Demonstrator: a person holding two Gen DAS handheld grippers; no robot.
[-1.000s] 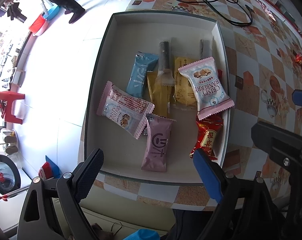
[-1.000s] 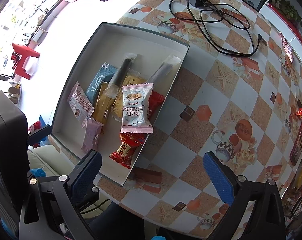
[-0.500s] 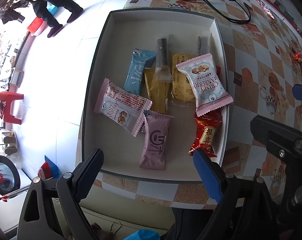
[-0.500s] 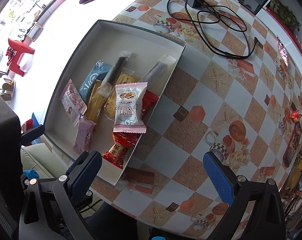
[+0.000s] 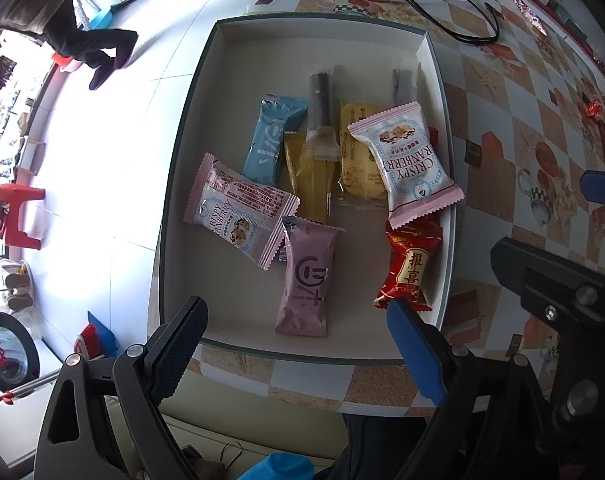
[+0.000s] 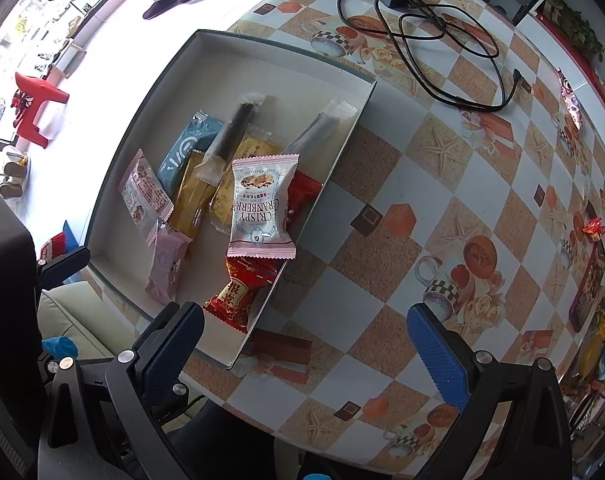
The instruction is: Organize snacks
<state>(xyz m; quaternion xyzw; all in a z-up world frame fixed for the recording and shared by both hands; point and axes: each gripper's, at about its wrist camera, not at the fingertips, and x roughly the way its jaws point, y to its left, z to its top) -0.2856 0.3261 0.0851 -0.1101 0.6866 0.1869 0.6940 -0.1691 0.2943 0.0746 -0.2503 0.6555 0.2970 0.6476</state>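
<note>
A shallow white box [image 5: 238,56] [image 6: 230,64] lies on the checkered table and holds several snack packs: two pink-edged cranberry packs [image 5: 406,160] [image 5: 238,212], a mauve bar [image 5: 308,276], a red candy [image 5: 410,268] [image 6: 242,284], a blue pack [image 5: 272,140], yellow packs [image 5: 310,184] and two dark sticks [image 5: 318,96]. My left gripper [image 5: 298,328] is open and empty above the box's near edge. My right gripper [image 6: 306,332] is open and empty above the box's near right corner and the table.
A black cable with an adapter [image 6: 422,20] lies on the table behind the box. More snacks and clutter [image 6: 594,228] sit at the table's far right. White floor with a red stool [image 5: 18,216] and a walking person [image 5: 90,44] lies left of the table.
Both grippers have drawn back and risen slightly, so the box sits a little farther off. The person on the floor has walked into view. The snacks have not moved.
</note>
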